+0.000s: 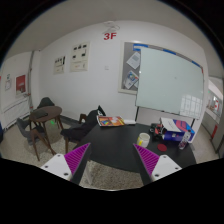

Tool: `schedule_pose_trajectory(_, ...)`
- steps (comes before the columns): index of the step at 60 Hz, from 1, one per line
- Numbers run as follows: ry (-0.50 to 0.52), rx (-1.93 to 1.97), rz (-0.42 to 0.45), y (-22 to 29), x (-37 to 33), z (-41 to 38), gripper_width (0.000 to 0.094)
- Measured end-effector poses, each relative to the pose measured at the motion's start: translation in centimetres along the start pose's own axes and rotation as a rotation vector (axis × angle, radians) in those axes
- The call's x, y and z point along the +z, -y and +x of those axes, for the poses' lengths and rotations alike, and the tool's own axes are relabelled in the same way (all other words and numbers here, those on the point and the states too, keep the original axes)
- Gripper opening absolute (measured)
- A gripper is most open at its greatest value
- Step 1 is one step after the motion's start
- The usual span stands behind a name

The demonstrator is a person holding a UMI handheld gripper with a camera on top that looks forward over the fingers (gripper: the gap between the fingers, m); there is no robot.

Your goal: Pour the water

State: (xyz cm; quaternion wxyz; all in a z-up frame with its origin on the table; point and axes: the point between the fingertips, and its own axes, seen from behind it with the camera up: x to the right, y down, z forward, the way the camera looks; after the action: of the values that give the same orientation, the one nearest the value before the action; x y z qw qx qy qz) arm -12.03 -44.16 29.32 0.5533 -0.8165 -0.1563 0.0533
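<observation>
My gripper [113, 152] is open, held above the near end of a dark table [112, 140], and nothing is between its magenta pads [80, 160]. Between the fingers and close below lies a grey speckled mat [110, 176]. A small pale cup [143, 139] stands on the table just ahead of the right finger, apart from it. I can make out no bottle or jug.
A pile of colourful boxes [176, 130] stands on the table's right side. A red-and-white book [112, 122] lies at the far end. Chairs and a small round table [40, 122] are to the left. A whiteboard [168, 85] hangs on the back wall.
</observation>
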Motion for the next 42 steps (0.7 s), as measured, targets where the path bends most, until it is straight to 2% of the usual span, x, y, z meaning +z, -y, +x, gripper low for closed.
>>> schedule_pose_trajectory(9, -0.020, 0.055, -0.079, -4.1, 1.0, 2.9, 0.0840)
schedule_pose_trajectory(23, -0.138, 0.119, -0.197, -15.1, 6.3, 18.7, 0.0843)
schedule_pose_trajectory(33, -0.256, 0.147, -0.215, -19.9, 11.9, 33.8, 0.0844)
schedule_pose_trajectory(42, -0.350, 0.159, -0.157, -19.8, 17.7, 47.1, 0.0841)
